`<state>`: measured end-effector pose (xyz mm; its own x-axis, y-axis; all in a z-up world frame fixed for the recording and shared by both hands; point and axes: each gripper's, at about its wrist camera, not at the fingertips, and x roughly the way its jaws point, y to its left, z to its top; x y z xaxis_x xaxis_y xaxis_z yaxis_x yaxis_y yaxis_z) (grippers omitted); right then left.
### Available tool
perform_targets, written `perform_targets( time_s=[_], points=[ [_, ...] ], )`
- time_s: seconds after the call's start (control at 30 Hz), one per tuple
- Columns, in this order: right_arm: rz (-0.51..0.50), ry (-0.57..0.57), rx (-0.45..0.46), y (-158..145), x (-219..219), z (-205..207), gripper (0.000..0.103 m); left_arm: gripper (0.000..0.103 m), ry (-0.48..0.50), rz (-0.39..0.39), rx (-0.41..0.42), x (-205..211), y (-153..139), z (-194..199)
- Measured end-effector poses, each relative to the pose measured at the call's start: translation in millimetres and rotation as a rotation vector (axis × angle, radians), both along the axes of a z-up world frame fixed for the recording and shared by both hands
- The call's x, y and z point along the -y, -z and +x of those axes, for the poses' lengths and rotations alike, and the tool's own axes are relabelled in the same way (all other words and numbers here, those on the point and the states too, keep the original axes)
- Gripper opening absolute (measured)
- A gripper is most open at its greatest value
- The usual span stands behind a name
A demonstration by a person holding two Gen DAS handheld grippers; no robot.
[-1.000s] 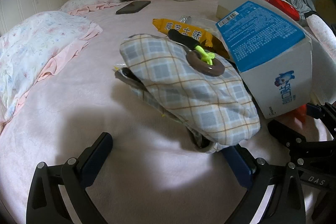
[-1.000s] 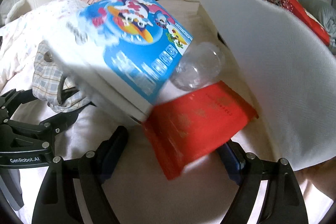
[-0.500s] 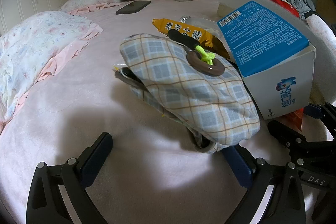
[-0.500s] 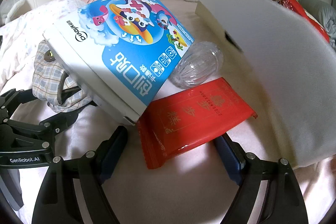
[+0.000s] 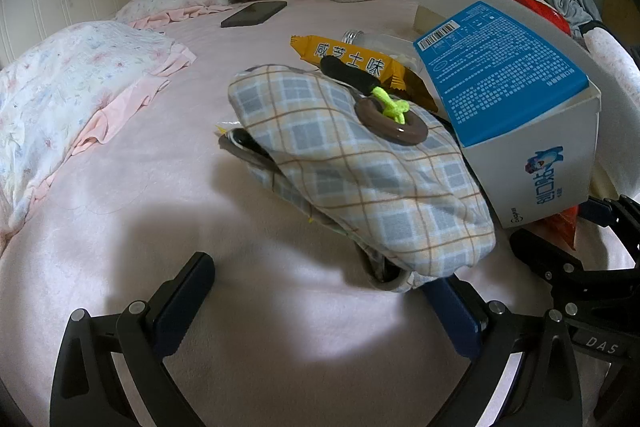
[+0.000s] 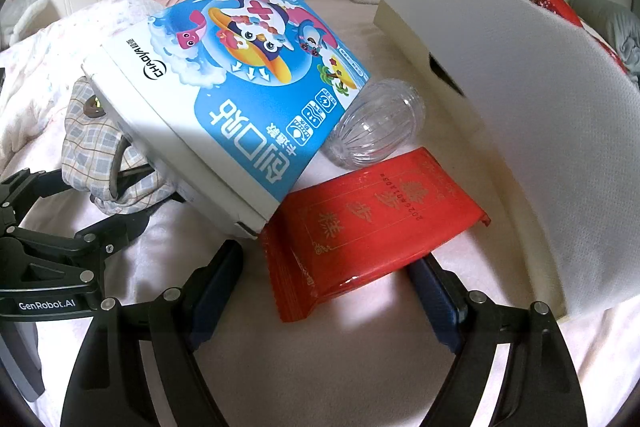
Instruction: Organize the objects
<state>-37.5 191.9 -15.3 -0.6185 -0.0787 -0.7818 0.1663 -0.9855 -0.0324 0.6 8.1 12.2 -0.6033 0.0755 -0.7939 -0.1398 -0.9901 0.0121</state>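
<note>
We're looking at the red packet point(image 6: 374, 229), glossy red with gold characters and a crimped near edge, lying flat at the centre of the right wrist view on the pink bedsheet point(image 5: 168, 187). The right gripper point(image 6: 324, 283) is spread wide, a finger on either side of it, clamped on nothing. Its upper corner tucks under the blue-and-white box point(image 6: 240, 99), tilted, a clear plastic bottle point(image 6: 376, 125) beside it. Centre of the left view, we've got the plaid pouch point(image 5: 360, 179) with a brown ring; the left gripper point(image 5: 320, 291) gapes just below it.
</note>
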Motion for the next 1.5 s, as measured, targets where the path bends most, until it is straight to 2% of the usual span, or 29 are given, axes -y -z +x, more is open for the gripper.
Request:
perform_targets(
  time_s=[0.57,0.77,0.8,0.87,0.9,0.93,1.0,1.03,1.07,1.1,1.2,1.27,1.4,1.43,1.5],
  points=[
    [-0.016,-0.001,0.004,1.7,0.9,5.9,0.084,0.103,-0.001,-0.003,-0.001,0.5,-0.2,0.1],
    [-0.015,0.037,0.009,2.3,8.7,7.1,0.088,0.102,0.025,0.002,0.028,3.2,-1.6,-2.8],
    [-0.027,0.074,0.020,2.8,10.5,5.8,0.088,0.098,0.049,-0.002,0.045,3.3,-3.9,-4.3],
    [-0.060,0.156,0.065,-0.1,12.3,0.2,0.089,0.080,0.054,0.019,0.070,6.6,-9.3,-3.6],
    [-0.070,0.183,0.092,-2.4,13.9,-1.1,0.089,0.065,0.067,0.024,0.074,7.6,-13.8,0.0],
    [-0.068,0.180,0.114,-4.1,15.7,-1.3,0.089,0.060,0.094,0.021,0.081,7.7,-19.6,4.5],
    [-0.082,0.164,0.157,-7.4,17.3,1.6,0.086,0.060,0.146,0.013,0.059,9.5,-34.7,17.4],
    [-0.085,0.156,0.180,-9.8,18.1,3.7,0.084,0.060,0.163,0.012,0.038,10.9,-41.6,23.5],
    [-0.095,0.144,0.201,-13.0,18.7,6.0,0.076,0.061,0.183,0.014,0.014,12.6,-49.6,30.0],
    [-0.122,0.125,0.221,-17.8,18.5,9.3,0.066,0.061,0.203,0.022,-0.012,14.8,-59.4,36.7],
    [-0.269,0.042,0.283,-33.0,15.7,20.4,0.051,0.061,0.222,0.054,-0.074,18.6,-83.7,46.3],
    [-0.354,0.001,0.250,-55.8,8.1,26.9,0.046,0.061,0.237,0.077,-0.099,16.1,-95.5,49.0],
    [-0.465,0.024,0.012,-101.9,-28.9,37.6,0.047,0.061,0.292,0.096,-0.144,-0.5,-113.0,42.6],
    [-0.508,0.045,-0.024,-106.0,-37.8,35.9,0.049,0.060,0.305,0.088,-0.135,-6.9,-113.0,39.3],
    [-0.593,0.081,-0.015,-97.2,-55.7,20.7,0.053,0.057,0.317,0.051,-0.100,-22.7,-110.0,32.0]
  ],
)
